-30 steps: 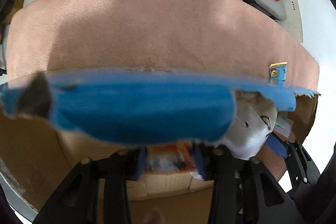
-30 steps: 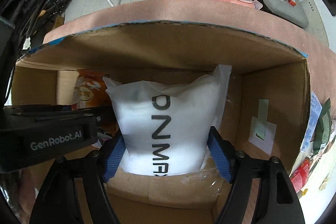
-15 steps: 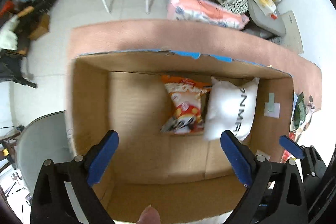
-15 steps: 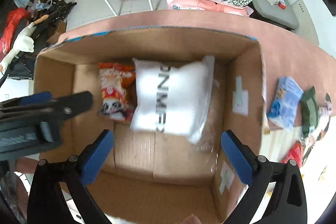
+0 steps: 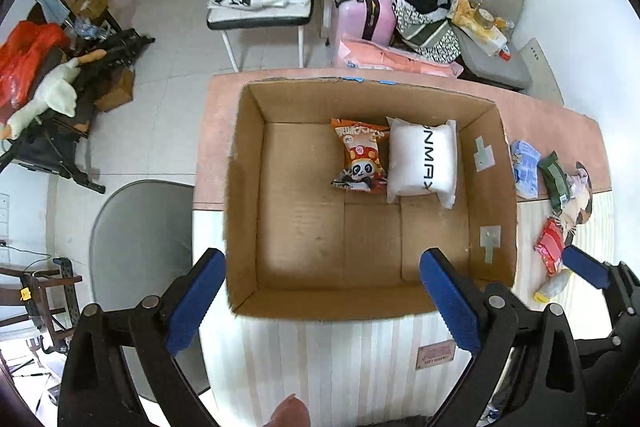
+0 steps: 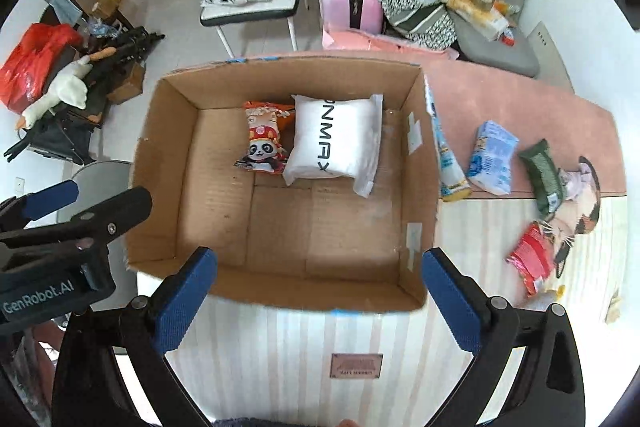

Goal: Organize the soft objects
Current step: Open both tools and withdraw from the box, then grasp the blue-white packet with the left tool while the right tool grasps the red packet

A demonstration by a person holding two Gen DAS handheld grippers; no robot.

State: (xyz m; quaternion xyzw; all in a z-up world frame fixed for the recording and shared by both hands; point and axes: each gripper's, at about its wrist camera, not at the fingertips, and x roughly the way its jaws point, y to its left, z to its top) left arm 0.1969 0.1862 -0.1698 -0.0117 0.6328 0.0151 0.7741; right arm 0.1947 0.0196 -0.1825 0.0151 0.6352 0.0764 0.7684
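White pillow-shaped pack (image 5: 422, 159) lies in my open brown cardboard box (image 5: 244, 187), touching the orange panda snack bag (image 5: 359, 157).

My left gripper (image 5: 320, 301) and right gripper (image 6: 316, 301) hover wide open, holding nothing, above the box's near wall; more packets, among them a light-blue one (image 6: 492, 157), lie right of it.

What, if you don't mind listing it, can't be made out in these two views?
- Left wrist view: the long packet outside the cardboard box is hidden by its right wall.
- Both views: the white pillow pack covers the right edge of the panda snack bag.
- Right wrist view: the brown label on the striped mat is too small to read.
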